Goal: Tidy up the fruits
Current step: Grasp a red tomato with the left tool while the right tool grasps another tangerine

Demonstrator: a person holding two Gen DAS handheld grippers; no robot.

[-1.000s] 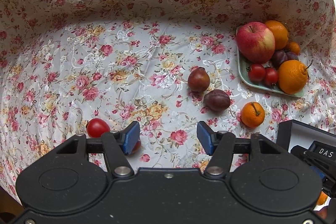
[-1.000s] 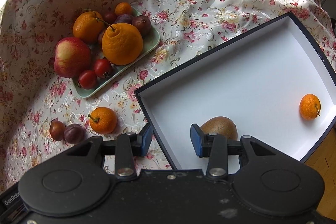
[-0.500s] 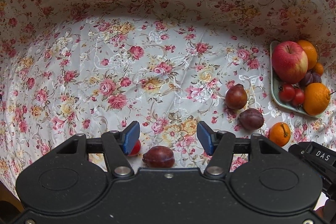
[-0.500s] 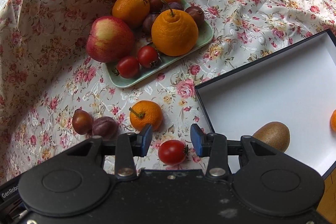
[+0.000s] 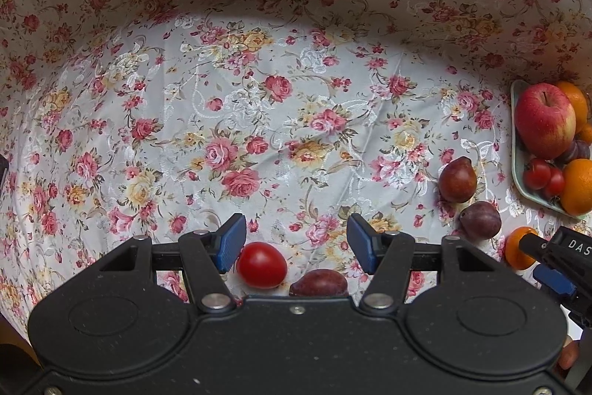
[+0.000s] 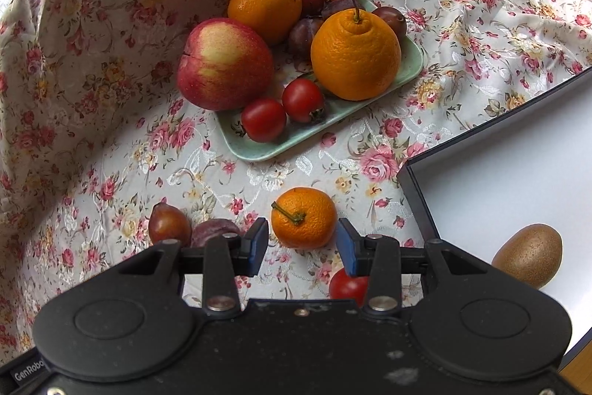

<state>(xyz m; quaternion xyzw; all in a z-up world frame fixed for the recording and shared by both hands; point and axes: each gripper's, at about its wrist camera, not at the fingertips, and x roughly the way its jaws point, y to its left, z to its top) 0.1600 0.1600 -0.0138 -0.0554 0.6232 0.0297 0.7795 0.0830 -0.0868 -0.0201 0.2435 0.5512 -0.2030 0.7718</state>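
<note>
My left gripper (image 5: 296, 243) is open and empty above the floral cloth; a red tomato (image 5: 261, 264) and a dark plum (image 5: 319, 283) lie just under its jaws. My right gripper (image 6: 301, 241) is open, with a small mandarin (image 6: 303, 218) on the cloth between and just beyond its fingertips. A tomato (image 6: 347, 287) lies under its right finger. Two plums (image 6: 168, 224) lie left of it. A green plate (image 6: 409, 71) holds an apple (image 6: 224, 63), two oranges, tomatoes and plums. A kiwi (image 6: 529, 254) lies in the white box (image 6: 481, 195).
The floral cloth (image 5: 259, 121) rises in folds at the back and left. The box's dark rim (image 6: 420, 202) stands right of the mandarin. In the left wrist view the plate (image 5: 518, 173), two plums (image 5: 458, 178) and the right gripper (image 5: 562, 269) sit at the right edge.
The left gripper has swung left and drawn back, bringing a tomato and plum under its jaws. The right gripper has moved left off the box and now straddles the mandarin.
</note>
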